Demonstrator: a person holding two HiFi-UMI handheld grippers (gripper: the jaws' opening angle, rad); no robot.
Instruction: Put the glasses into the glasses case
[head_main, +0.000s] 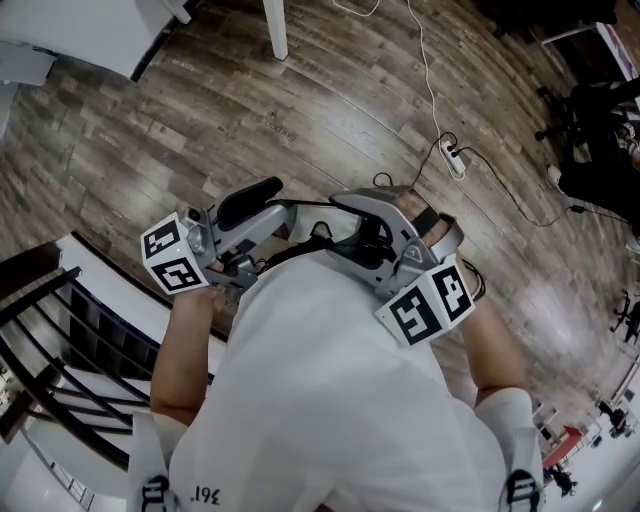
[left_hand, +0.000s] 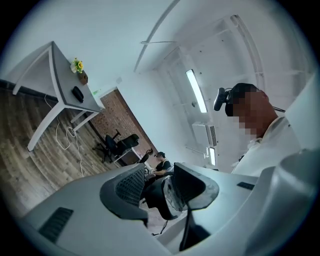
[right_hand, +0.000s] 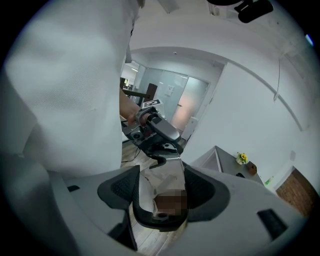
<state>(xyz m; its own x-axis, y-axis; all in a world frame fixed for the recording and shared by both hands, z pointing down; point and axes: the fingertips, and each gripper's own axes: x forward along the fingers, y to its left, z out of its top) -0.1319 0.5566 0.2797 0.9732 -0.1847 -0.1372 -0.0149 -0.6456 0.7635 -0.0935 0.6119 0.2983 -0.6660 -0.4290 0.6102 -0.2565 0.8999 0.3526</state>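
Note:
I hold both grippers close to my chest, above a wooden floor. The black-rimmed glasses (right_hand: 161, 212) sit between the right gripper's (right_hand: 160, 192) pads, rim against both, one lens facing the camera. A dark curved part of the glasses reaches up toward the left gripper (right_hand: 159, 142), just beyond. In the left gripper view a lens of the glasses (left_hand: 169, 197) shows between the left gripper's (left_hand: 159, 187) spread pads, with a gap at the left pad. From the head view, the left gripper (head_main: 262, 205) and right gripper (head_main: 345, 222) point toward each other. No glasses case can be made out.
A grey table (left_hand: 60, 75) with a small flower pot (left_hand: 78, 70) and a dark object (left_hand: 77, 93) stands across the room. A power strip and cable (head_main: 452, 158) lie on the floor ahead. A black railing (head_main: 60, 340) is at my left, and office chairs (left_hand: 117, 145) stand farther off.

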